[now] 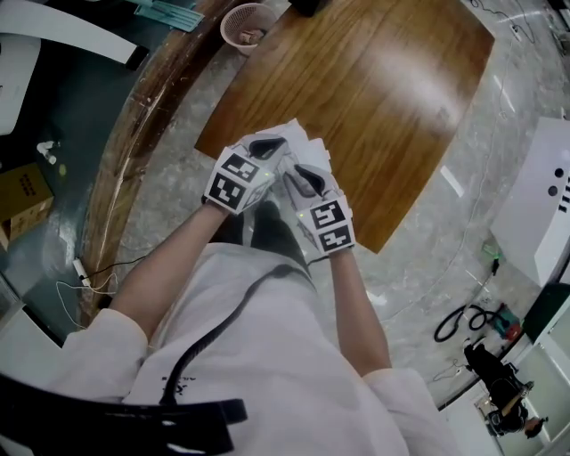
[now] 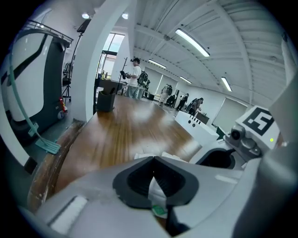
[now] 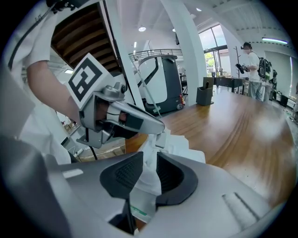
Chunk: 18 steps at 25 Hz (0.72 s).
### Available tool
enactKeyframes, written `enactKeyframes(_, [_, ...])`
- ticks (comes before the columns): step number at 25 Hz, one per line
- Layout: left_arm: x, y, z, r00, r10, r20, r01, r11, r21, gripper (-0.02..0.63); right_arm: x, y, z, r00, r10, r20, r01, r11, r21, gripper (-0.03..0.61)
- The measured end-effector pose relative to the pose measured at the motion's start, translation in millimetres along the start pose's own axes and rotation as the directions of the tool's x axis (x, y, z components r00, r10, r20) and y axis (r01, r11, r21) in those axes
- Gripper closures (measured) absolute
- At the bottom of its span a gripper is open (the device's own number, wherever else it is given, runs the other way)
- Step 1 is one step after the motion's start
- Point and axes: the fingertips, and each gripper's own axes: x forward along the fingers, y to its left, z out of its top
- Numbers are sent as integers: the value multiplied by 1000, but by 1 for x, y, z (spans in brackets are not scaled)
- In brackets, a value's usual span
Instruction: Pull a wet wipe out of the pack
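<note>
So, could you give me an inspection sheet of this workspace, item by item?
Surface: glossy brown wooden tabletop.
Job's things: white wet-wipe pack with a green label, held between both grippers.
Clutter: pink mesh basket by the tabletop's far corner.
Grippers: left gripper shut on the pack's top; right gripper shut on its body.
Cables: thin white cable and looped black cable on the floor.
Surroundings: grey marbled floor, white cabinet.

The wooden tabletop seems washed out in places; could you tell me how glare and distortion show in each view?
Head view: a pale sheen streaks the wooden tabletop. Left gripper view: white reflections smear its far end; fisheye bends the ceiling lights. Right gripper view: a glare patch at right, windows blown out.
</note>
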Motion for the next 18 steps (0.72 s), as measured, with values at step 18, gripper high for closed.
enactKeyframes(18, [6, 5, -7, 998, -52, -27, 51, 998, -37, 607, 16, -6, -8, 994, 62, -93, -51, 991, 122, 542])
